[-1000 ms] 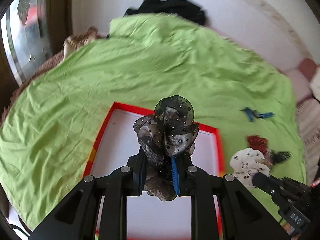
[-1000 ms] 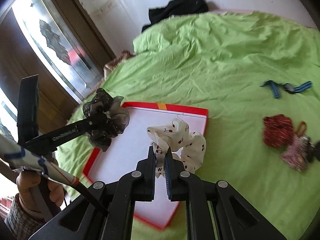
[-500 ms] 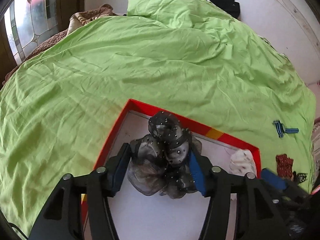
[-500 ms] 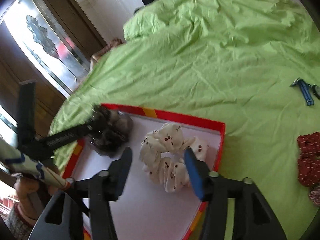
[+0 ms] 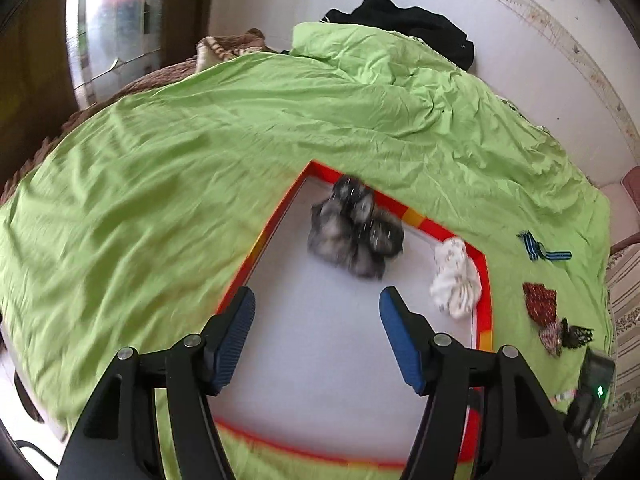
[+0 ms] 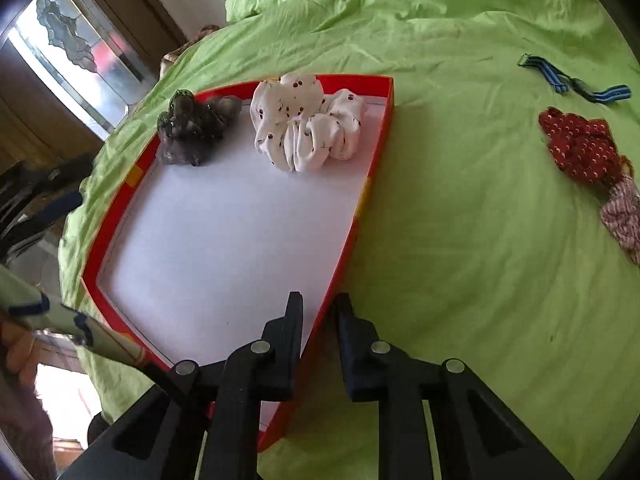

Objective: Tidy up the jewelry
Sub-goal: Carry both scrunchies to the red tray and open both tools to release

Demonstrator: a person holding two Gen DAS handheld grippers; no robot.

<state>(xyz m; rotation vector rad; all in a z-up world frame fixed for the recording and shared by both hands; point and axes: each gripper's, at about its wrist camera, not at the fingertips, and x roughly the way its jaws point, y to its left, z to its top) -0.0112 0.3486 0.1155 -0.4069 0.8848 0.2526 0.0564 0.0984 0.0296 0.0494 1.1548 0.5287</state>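
Note:
A red-rimmed white tray (image 5: pixel 485 300) (image 6: pixel 376 152) lies on the green bedspread. A black dotted scrunchie (image 5: pixel 354 236) (image 6: pixel 194 126) and a white cherry-print scrunchie (image 5: pixel 456 280) (image 6: pixel 310 130) lie at its far end. My left gripper (image 5: pixel 316 312) is open and empty above the tray, pulled back from the black scrunchie. My right gripper (image 6: pixel 318 306) is empty, its jaws a narrow gap apart over the tray's near right rim. A red scrunchie (image 6: pixel 580 150) (image 5: pixel 540 304), a pink one (image 6: pixel 624 216) and a blue striped band (image 6: pixel 576 82) (image 5: pixel 544 250) lie on the bedspread to the right.
The green bedspread (image 5: pixel 200 200) covers the bed, bunched at the far end under a black garment (image 5: pixel 404 24). A wall and a glass door (image 6: pixel 76 48) stand on the left. A dark clip (image 5: pixel 576 334) lies by the pink scrunchie.
Both grippers opened and let go of their scrunchies in the tray, then pulled back. The right gripper's jaws have narrowed again.

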